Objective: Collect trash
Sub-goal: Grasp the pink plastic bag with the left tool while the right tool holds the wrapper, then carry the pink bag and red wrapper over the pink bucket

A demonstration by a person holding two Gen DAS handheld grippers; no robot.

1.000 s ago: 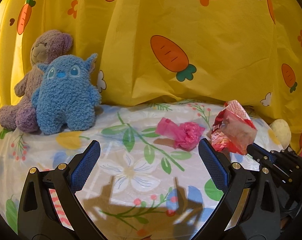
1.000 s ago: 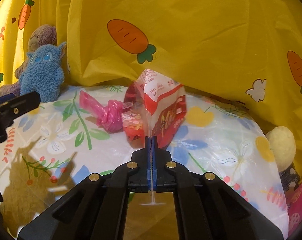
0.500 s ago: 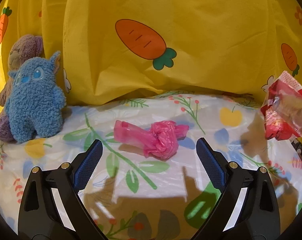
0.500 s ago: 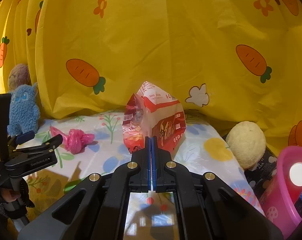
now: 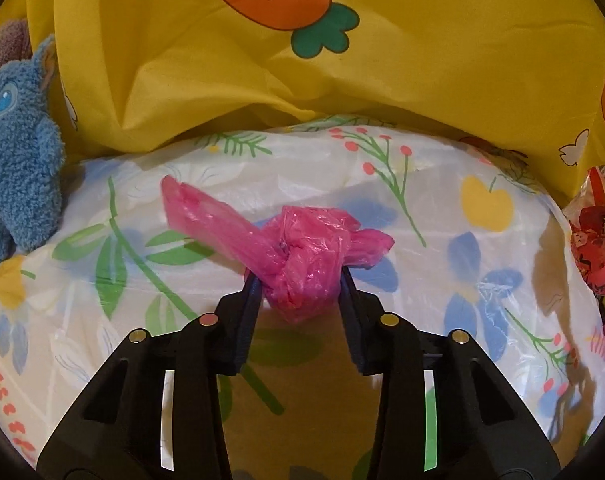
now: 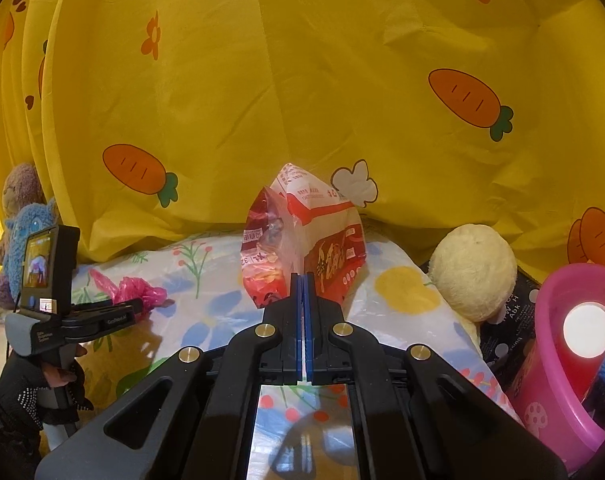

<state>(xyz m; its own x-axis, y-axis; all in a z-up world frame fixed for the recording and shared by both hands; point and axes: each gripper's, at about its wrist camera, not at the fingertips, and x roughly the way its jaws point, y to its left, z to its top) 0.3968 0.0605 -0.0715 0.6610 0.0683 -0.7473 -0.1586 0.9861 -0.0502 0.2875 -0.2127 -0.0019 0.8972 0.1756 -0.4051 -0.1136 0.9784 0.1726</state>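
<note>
A knotted pink plastic bag point(image 5: 298, 256) lies on the floral sheet point(image 5: 442, 200). My left gripper point(image 5: 298, 280) has closed around the bag's knot, and both fingers press on it. The bag also shows in the right wrist view point(image 6: 130, 286), with the left gripper point(image 6: 142, 304) at it. My right gripper point(image 6: 303, 280) is shut on a red and white snack wrapper point(image 6: 314, 240) and holds it up above the sheet. The wrapper shows at the right edge of the left wrist view point(image 5: 598, 236).
A blue plush toy point(image 5: 14, 168) and a purple bear point(image 6: 18, 188) sit at the left. A yellow carrot-print cloth point(image 6: 302, 80) hangs behind. A cream plush ball point(image 6: 474, 272) and a pink bucket point(image 6: 558, 360) stand at the right.
My left gripper moved forward to the pink bag and closed on its knot. My right gripper lifted the snack wrapper and drew back to the right.
</note>
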